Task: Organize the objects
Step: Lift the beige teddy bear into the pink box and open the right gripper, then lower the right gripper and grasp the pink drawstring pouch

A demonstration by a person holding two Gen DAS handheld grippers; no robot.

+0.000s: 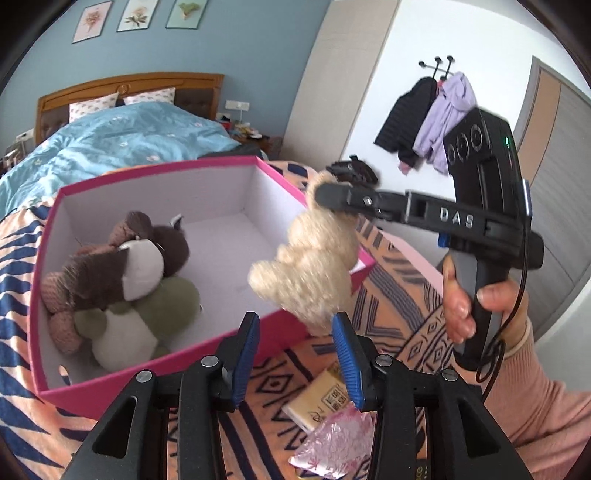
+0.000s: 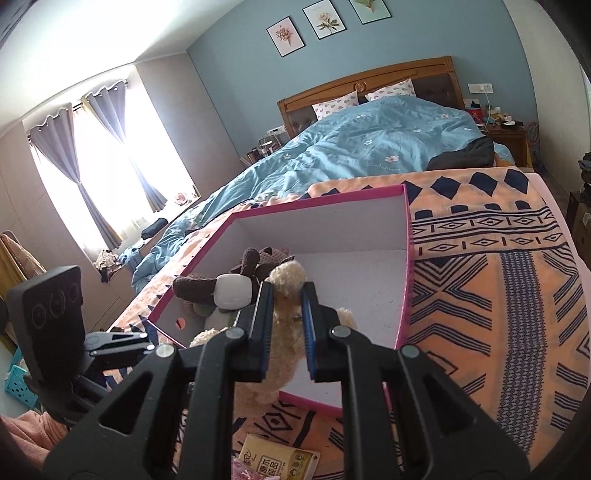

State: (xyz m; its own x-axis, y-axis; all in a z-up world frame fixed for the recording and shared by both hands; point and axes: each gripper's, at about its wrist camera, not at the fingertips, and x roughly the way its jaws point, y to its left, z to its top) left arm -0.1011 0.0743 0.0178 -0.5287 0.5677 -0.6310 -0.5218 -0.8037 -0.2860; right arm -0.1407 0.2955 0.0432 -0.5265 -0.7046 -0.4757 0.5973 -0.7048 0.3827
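- Nearest the left wrist lens, left gripper jaws spread apart, nothing between the blue pads, hovering over the near edge of the pink box.
- Just below it on the patterned blanket: yellow packet and pink-white foil pouch, touching or overlapping, near the box's front corner.
- Right wrist view: right gripper jaws clamped on cream plush toy, toy's fuzzy body hanging down between and below the fingers.
- Same toy from the left view: cream plush toy dangling in the air over the box's right wall, pinched at its top by the right gripper; motion-blurred.
- Right hand wraps the black handle, pink sleeve behind.
- Pink box is open-topped, white inside, sits on the blanket at the foot of the bed.
- Inside the box, left side: brown plush toy stacked on a green-and-white plush toy, pressed against the left wall; right half of the floor is bare.
- Right view shows the box from its other corner, brown plush just left of the gripper fingers.
- Farther back: blue duvet, two pillows, wooden headboard.
- Far wall: three framed prints; curtained window at left.
- Left view, far right: jackets on wall hooks.
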